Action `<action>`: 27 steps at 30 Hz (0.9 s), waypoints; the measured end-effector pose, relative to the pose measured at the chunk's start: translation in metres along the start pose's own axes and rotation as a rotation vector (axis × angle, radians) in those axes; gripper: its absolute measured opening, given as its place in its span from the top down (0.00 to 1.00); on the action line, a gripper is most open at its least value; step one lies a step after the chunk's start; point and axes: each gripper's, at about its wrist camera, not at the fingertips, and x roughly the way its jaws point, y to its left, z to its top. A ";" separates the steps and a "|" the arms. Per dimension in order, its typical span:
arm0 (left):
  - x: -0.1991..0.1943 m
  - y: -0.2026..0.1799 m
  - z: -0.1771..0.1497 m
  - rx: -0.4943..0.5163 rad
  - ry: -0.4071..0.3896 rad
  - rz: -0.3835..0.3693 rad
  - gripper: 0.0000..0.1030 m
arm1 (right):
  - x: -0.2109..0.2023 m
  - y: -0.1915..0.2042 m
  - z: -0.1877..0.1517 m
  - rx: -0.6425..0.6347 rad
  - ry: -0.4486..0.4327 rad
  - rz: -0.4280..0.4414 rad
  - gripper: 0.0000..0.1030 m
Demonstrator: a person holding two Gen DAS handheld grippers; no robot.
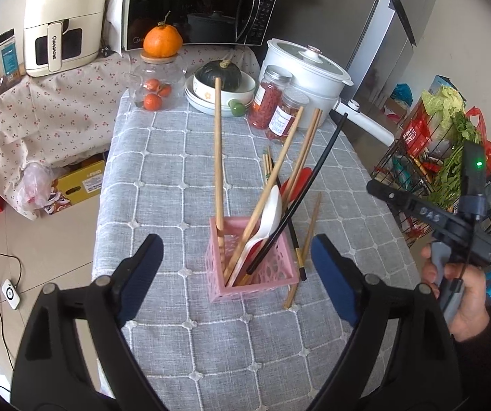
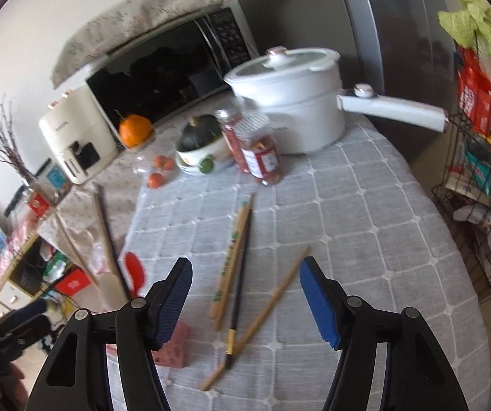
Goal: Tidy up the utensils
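Worktop (image 1: 163,178), covered in a grey cloth with a white grid pattern.

Pink perforated plastic utensil basket (image 1: 250,274), near the front centre of the worktop. Contents, all leaning: several long wooden chopsticks (image 1: 218,157), one white plastic spoon (image 1: 266,219), one black chopstick (image 1: 313,178).

Loose utensils on the cloth just right of the basket: pale wooden chopsticks (image 2: 272,299), one dark chopstick with a gold band (image 2: 240,281), a red spoon (image 2: 134,269) partly hidden.

Left gripper (image 1: 238,274): jaws wide apart on either side of the basket, holding nothing.

Right gripper (image 2: 245,304): jaws parted above the loose chopsticks, nothing between the pads.

Rear of the worktop: white lidded pot with a long handle (image 2: 293,102), two clear jars, a dark green squash in a bowl.
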 end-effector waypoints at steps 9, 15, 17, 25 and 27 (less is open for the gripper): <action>0.002 -0.011 -0.003 0.034 0.003 0.016 0.14 | 0.080 -0.033 -0.024 -0.002 0.176 -0.167 0.35; 0.007 -0.014 -0.004 0.050 0.013 0.032 0.14 | 0.102 -0.035 -0.030 0.033 0.213 -0.183 0.35; 0.007 -0.014 -0.004 0.050 0.014 0.034 0.14 | 0.107 -0.031 -0.032 0.025 0.218 -0.190 0.35; -0.003 -0.020 -0.006 0.083 -0.008 0.033 0.14 | 0.123 -0.008 -0.038 -0.132 0.238 -0.260 0.40; -0.007 -0.024 -0.006 0.096 -0.019 0.034 0.14 | 0.121 -0.005 -0.040 -0.164 0.244 -0.250 0.57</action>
